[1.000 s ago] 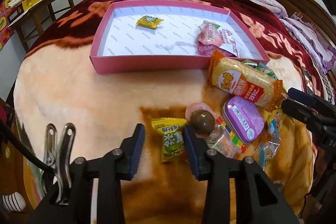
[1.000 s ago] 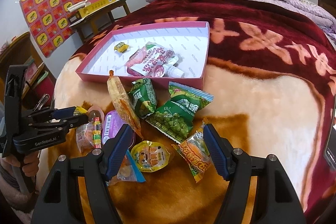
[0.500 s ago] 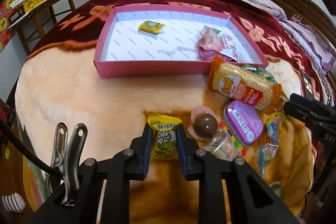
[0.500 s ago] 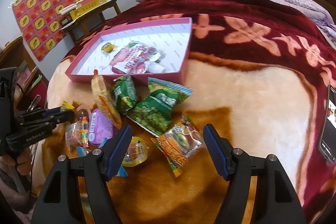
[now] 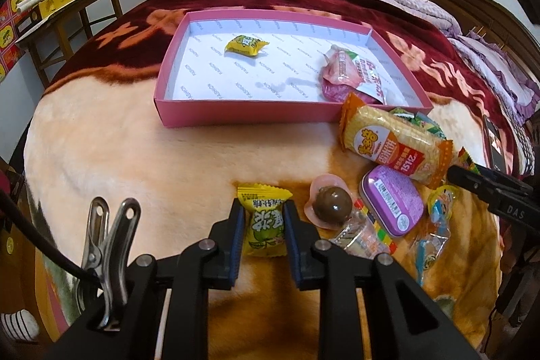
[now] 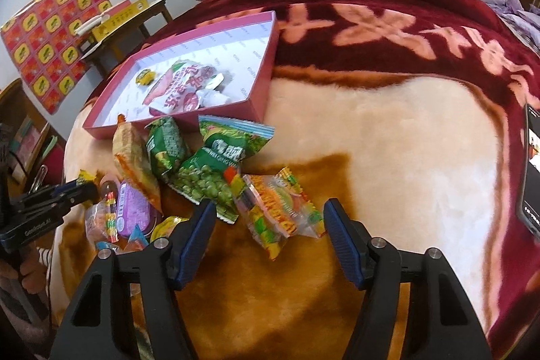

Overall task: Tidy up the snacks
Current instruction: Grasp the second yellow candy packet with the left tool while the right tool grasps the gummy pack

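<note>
A second ago my left gripper (image 5: 262, 221) stood wide around the yellow-green candy packet (image 5: 264, 220); now its blue pads press on both sides of that packet, which lies on the bed's blanket (image 5: 135, 157) near the edge closest to me. My right gripper (image 6: 270, 231) has come in over the clear orange snack bag (image 6: 280, 211), and its jaws are closing with the bag between them, the pads not yet touching it. The pink box (image 5: 236, 115) lies further up the blanket toward the middle of the bed, holding a small yellow candy (image 5: 246, 44) and a pink pouch (image 5: 354, 78). Against the box's near right corner rests an orange wafer pack (image 5: 395, 144) printed "151", and beside it lies a purple tin (image 5: 393, 199) with a white label I cannot read. The packet in my left grip carries green Chinese characters. From the right wrist view, the green pea bag (image 6: 216, 171) seems to read "QING WA", though the blur makes me unsure. The left gripper's body there shows "GenRobot.AI".
</note>
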Motion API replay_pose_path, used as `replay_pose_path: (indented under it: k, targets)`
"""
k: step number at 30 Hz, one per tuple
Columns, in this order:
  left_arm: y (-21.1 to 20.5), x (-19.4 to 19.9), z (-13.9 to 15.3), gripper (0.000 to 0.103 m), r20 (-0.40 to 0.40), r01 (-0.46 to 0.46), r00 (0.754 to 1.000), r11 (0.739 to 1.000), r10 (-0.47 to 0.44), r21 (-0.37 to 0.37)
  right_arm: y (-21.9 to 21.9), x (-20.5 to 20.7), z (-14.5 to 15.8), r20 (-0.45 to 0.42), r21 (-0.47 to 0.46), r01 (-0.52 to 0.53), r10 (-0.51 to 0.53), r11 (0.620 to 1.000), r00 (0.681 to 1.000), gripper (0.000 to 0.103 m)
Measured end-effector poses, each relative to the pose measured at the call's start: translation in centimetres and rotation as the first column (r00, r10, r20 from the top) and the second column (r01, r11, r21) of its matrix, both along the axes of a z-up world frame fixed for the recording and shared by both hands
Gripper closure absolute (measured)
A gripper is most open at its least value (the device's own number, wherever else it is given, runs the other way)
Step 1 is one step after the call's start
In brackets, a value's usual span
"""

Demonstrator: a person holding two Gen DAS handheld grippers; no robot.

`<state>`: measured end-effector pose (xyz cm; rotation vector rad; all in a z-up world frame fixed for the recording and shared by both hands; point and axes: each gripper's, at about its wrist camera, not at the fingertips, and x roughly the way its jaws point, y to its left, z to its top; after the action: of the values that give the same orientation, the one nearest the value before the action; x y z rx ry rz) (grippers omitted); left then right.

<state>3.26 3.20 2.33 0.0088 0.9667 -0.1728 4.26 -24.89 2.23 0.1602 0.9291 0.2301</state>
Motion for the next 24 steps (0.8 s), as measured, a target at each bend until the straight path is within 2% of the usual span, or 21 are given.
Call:
replay_pose_path:
  k: [5,24]
  targets:
    - [0.2,0.0,0.2,0.079,0.001,-0.009,1.0,1.0,0.009,0.001,-0.1,-0.1,0.1,0.026,-0.016,-0.001,0.002,1.0,1.0,0.054]
    - [1.3,0.5,2.3,0.079,0.047,-0.037,0.998,0.999,0.038,-0.019,0.6,-1.0,2.3,0.106,-0.021,-0.042,0.044,0.999,0.993,0.059]
